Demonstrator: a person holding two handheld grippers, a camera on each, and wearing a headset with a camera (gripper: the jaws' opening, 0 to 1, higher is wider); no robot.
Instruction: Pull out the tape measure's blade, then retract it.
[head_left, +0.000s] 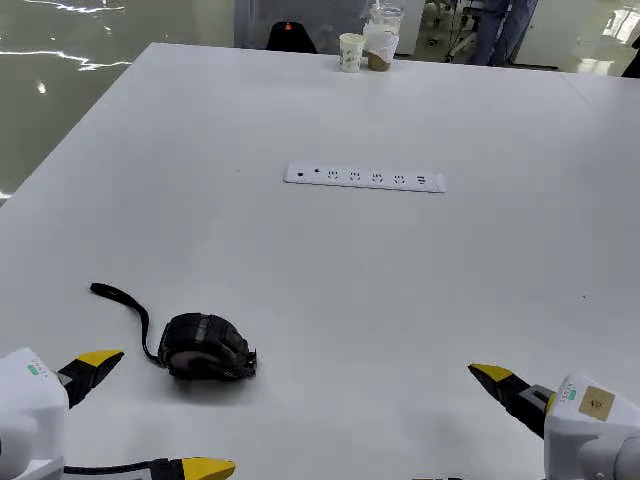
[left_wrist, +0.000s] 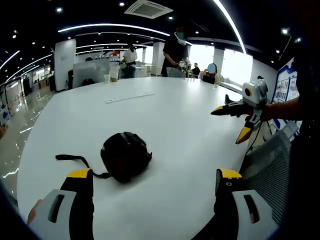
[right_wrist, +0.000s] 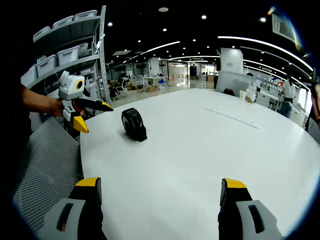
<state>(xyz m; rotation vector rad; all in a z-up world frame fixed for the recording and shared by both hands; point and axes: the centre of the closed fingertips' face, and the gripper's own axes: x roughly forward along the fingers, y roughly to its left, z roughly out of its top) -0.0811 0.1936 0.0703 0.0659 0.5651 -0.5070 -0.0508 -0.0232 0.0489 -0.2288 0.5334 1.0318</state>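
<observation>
While both my grippers are held with jaws wide apart, the tape measure (head_left: 205, 347) lies on the table (head_left: 400, 280) near my left gripper (head_left: 152, 412), its strap (head_left: 125, 305) to the left. I can read no brand on it. The sticker (head_left: 597, 404) on my right gripper (right_wrist: 160, 182) is too small to read. The right gripper view shows shelves (right_wrist: 70, 55) with bins; the head view, a power strip (head_left: 365, 178).

The table (head_left: 480, 250) lies bare from its near edge to the power strip (head_left: 365, 178) across its middle, save for the tape (head_left: 205, 347) by the near edge, toward the left, whose strap (head_left: 125, 300) trails off toward the left edge. Bare top lies on every side of the tape, widest toward the right edge. Cups (head_left: 352, 52) stand well away at the far edge.
</observation>
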